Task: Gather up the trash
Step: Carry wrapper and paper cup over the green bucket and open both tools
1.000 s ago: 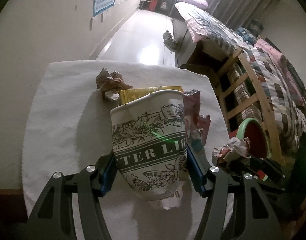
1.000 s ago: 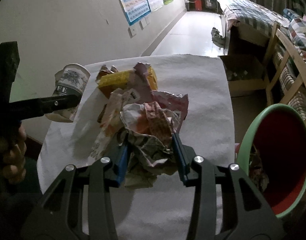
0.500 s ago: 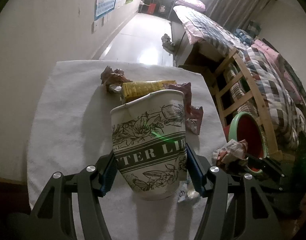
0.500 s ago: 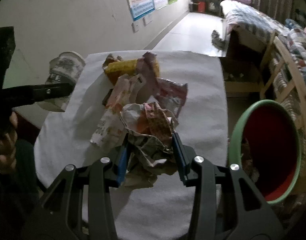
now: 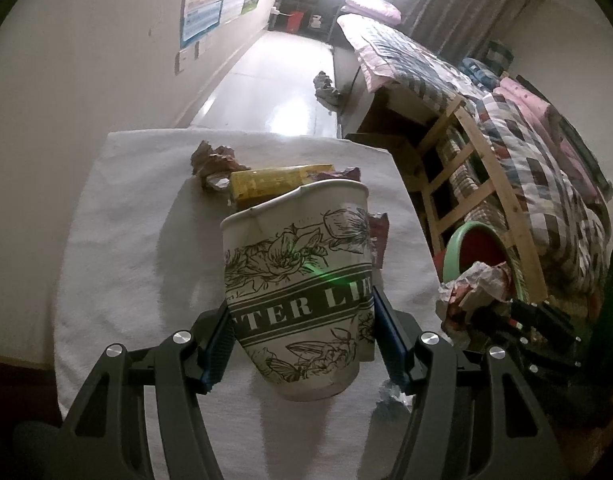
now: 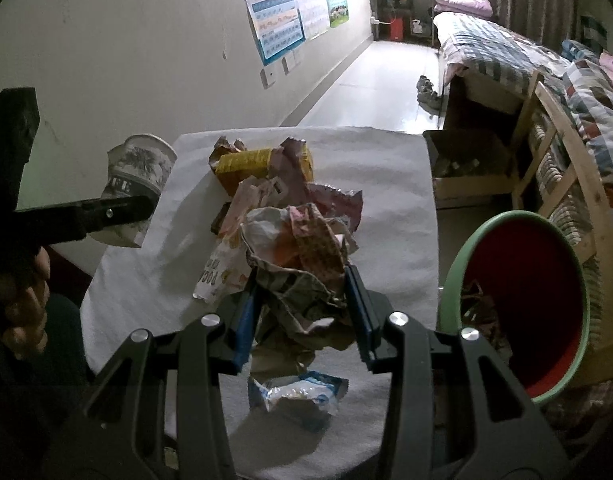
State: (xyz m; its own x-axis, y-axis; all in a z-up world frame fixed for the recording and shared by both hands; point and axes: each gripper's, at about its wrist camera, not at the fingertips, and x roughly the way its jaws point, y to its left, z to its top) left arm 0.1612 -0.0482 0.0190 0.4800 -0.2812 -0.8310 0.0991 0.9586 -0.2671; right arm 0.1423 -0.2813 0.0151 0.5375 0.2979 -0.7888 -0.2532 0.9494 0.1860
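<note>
So over on the left side, the left gripper [image 5: 300, 338] has its jaws clamped on a paper cup [image 5: 298, 292], held up off the counter [image 5: 118, 248], which is covered in a white towel-ish cloth. The cup has a black flower print and a dark band where I can read "TER LI", the rest is cut off by the jaws; its rim is dented in. Past it on the cloth there's a crumpled brownish wrapper [image 5: 210, 160], then a yellow snack packet [image 5: 278, 184] lying right beside it, with a reddish foil bag [image 6: 334, 200] poking out from behind. A pale pink wrapper [image 6: 226, 272] has print on it starting "POC", can't make out more. Moving right, the right gripper [image 6: 302, 308] has its jaws closed on a big wad of crumpled paper [image 6: 302, 264], also lifted above the cloth, and it blocks a good chunk of the pile behind it. Under it, close to the near edge, sits a small blue and white wrapper [image 6: 302, 394]. Just off the right edge of the counter is a red bucket [image 6: 542, 280] with a green rim, some scraps already in the bottom. Further right there's a wooden chair frame [image 5: 494, 176] and a bed [image 6: 502, 52] with a plaid quilt, posters [image 6: 278, 4] on the wall too small to read.
</note>
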